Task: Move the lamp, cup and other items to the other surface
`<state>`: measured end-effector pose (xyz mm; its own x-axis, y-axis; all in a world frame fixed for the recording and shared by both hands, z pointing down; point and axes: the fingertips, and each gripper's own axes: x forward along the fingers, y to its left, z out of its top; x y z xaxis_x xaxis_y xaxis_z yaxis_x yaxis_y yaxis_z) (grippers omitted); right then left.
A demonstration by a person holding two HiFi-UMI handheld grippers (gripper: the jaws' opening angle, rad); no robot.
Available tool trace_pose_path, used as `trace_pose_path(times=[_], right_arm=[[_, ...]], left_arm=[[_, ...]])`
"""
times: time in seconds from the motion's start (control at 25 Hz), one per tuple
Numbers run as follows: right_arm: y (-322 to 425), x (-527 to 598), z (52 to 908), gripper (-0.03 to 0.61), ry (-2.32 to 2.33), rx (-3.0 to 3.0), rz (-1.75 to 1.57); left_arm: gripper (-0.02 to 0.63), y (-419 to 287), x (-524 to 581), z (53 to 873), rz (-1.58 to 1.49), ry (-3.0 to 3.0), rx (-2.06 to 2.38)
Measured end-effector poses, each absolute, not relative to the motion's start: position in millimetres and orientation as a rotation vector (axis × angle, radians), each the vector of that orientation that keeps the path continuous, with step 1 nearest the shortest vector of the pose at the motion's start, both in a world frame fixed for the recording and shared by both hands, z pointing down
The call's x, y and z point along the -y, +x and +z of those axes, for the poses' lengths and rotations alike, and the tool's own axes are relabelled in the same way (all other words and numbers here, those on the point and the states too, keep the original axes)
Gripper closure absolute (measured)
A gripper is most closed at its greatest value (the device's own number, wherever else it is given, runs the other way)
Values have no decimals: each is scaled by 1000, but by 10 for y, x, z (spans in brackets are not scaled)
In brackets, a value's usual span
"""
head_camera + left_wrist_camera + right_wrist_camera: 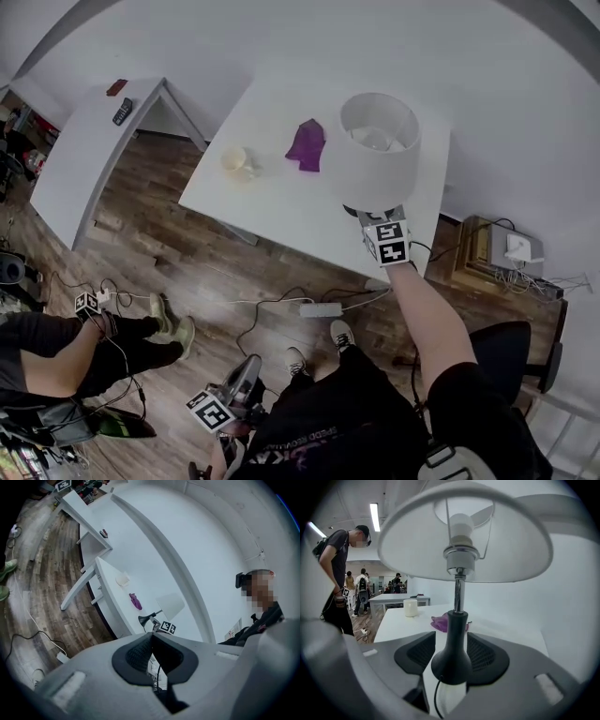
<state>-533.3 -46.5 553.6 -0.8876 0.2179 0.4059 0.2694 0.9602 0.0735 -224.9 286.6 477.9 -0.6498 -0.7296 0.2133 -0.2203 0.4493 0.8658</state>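
Black foot of the lamp (pixel 454 660) stands between your right gripper (pixel 453 641)'s wide-apart jaws, pads clear of it (nothing gripped). Close off-centre on that taper and the top-heavy shade could tip; the cord (pixel 437 693) behind the lamp may snag. Your left gripper (pixel 152 637) is closed, empty. No readable writing.

Bright ceiling lights (pixel 375 516), soft shadows, fisheye-warped dark edges
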Motion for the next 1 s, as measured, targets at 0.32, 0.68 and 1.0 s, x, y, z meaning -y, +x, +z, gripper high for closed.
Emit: trace_pose_path(times=[0.32, 0.68, 1.0], right_arm=[[-5763, 400, 5545, 368, -365, 2733, -183], [-5907, 403, 5577, 448, -324, 2751, -144], [-5882, 428, 5574, 449, -265, 2749, -146]], left_arm=[[615, -2173, -2955, 4916, -1162, 687, 2105], [615, -2098, -3092, 4979, -1156, 630, 2100], [615, -2119, -3133, 4989, -1156, 638, 2091]])
